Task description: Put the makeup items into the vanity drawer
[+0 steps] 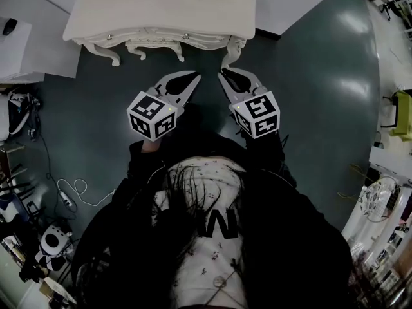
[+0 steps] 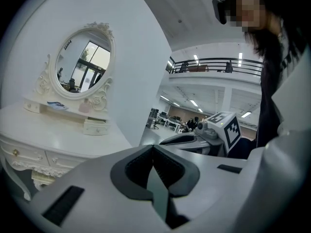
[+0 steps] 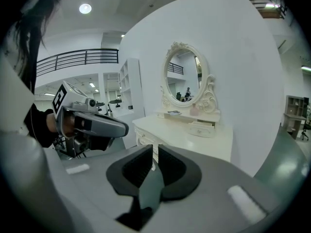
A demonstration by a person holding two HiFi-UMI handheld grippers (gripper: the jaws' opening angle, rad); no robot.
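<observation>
A: Where is the makeup?
B: A pink item [image 3: 194, 110] stands on the shelf [image 3: 181, 115] under the mirror [image 3: 183, 80], above the vanity worktop [image 1: 148, 8]. The front drawer [image 1: 185, 36] is closed.
A: And the tongs?
B: The left tongs [image 1: 192, 79] are together and the right tongs [image 1: 224, 77] nearly so. Both are empty, just before the vanity.

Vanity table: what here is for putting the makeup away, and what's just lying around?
For the job: vanity table, its drawers, pink bottle, left gripper, right gripper.

Just lying about: floor cable, white shelves.
</observation>
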